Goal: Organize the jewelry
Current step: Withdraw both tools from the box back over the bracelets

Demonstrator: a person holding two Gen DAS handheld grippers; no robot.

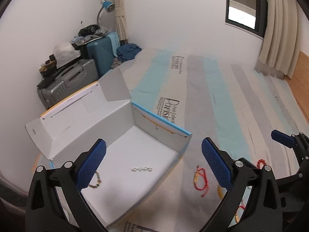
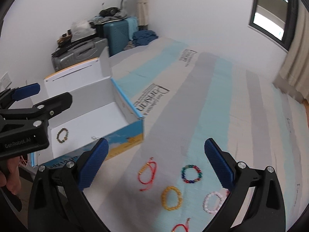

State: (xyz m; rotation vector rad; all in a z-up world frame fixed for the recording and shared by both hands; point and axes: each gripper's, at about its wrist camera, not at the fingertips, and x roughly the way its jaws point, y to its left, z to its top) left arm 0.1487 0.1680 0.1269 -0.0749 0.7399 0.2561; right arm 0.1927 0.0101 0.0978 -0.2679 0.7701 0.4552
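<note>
Both tongs are wide apart and hold nothing: the right gripper [image 2: 154, 166] hangs over the yellow bracelet [image 2: 171, 198] and red string [image 2: 147, 174] on the bed; the left gripper [image 1: 153, 165] over the box [image 1: 162, 127]. Thin beads may slip out.

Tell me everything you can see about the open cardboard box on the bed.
The cardboard box sits open on the striped bedspread, lid flap raised behind it. Inside it is plain white; outside shows blue, yellow and printed lettering, best seen from the right wrist view. On its floor lie a brown beaded bracelet and a short strand of clear beads. The left gripper hovers over it, jaws open, touching nothing.
</note>
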